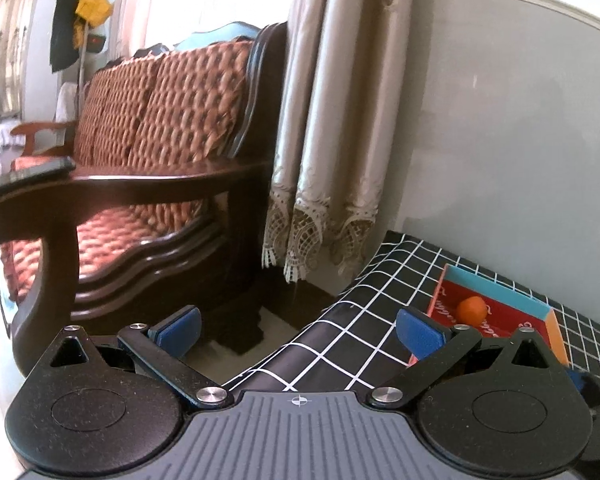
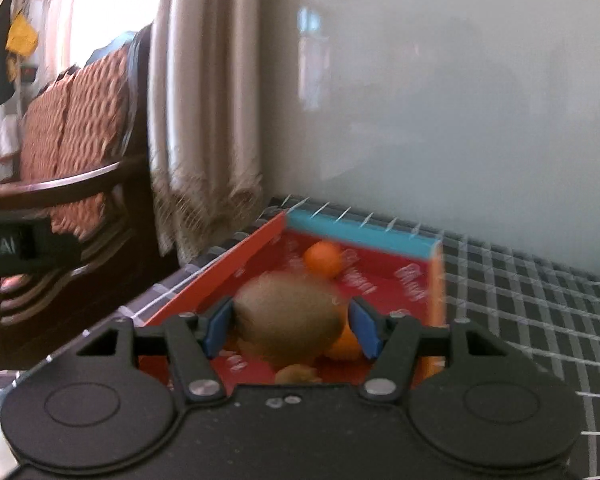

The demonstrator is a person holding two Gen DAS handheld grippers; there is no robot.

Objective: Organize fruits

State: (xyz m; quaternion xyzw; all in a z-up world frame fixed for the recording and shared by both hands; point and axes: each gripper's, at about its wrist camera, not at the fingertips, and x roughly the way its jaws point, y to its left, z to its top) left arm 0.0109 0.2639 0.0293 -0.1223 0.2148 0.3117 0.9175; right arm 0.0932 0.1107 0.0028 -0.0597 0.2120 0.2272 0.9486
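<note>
**Ana:** Brown and fuzzy, the kiwi (image 2: 290, 318) sat between the blue pads (image 2: 219, 329) of the right tongs (image 2: 290, 330), right over the red tray (image 2: 392, 280). Were they pinching it?

**Ben:** It looked so, though the picture was blurred. The left pad met the skin; on the right a sliver of gap may have shown. He judged the fruit was held, or just being let go, above the tray's near end.

**Ana:** And the tray's place?

**Ben:** It lay on the checked bench (image 2: 520, 300), close to the bench's far-left corner, its teal wall toward the grey wall behind. A small orange (image 2: 323, 258) rested near that far wall, and another orange fruit (image 2: 346, 344) showed behind the kiwi. Something tan lay under it, too blurred to name.

**Ana:** Why carry the kiwi there?

**Ben:** By his reckoning, the tray gathered the fruits, its walls stopping round ones from rolling off.

**Ana:** The left tongs (image 1: 298, 330)?

**Ben:** Spread wide and holding nothing, they hung off the bench's left edge (image 1: 340, 320), likely kept clear of the tray (image 1: 500, 320) and its orange (image 1: 471, 309).
</note>
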